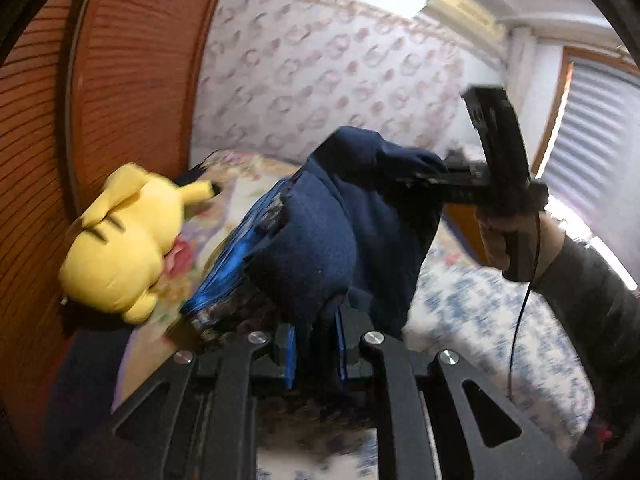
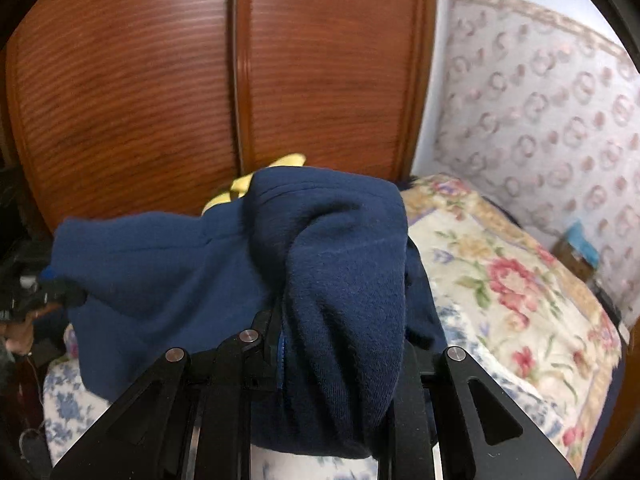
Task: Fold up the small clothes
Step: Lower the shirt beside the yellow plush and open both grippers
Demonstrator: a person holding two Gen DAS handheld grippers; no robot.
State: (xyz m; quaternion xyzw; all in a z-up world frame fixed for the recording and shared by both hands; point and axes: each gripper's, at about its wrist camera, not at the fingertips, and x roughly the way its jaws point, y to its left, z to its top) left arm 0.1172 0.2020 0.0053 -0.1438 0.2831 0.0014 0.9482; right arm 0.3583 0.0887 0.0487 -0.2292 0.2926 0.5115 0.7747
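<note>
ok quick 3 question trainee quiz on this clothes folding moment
1. True or false: the navy fleece garment lies flat on the bed.
2. What does the right gripper hold? A) the floral blanket B) the navy fleece garment C) nothing
3. Fill in: the yellow Pikachu plush lies on the bed next to the wooden ____.

Key: 1 false, it hangs lifted between the left gripper and the right gripper. 2 B. 3 wardrobe.
</note>
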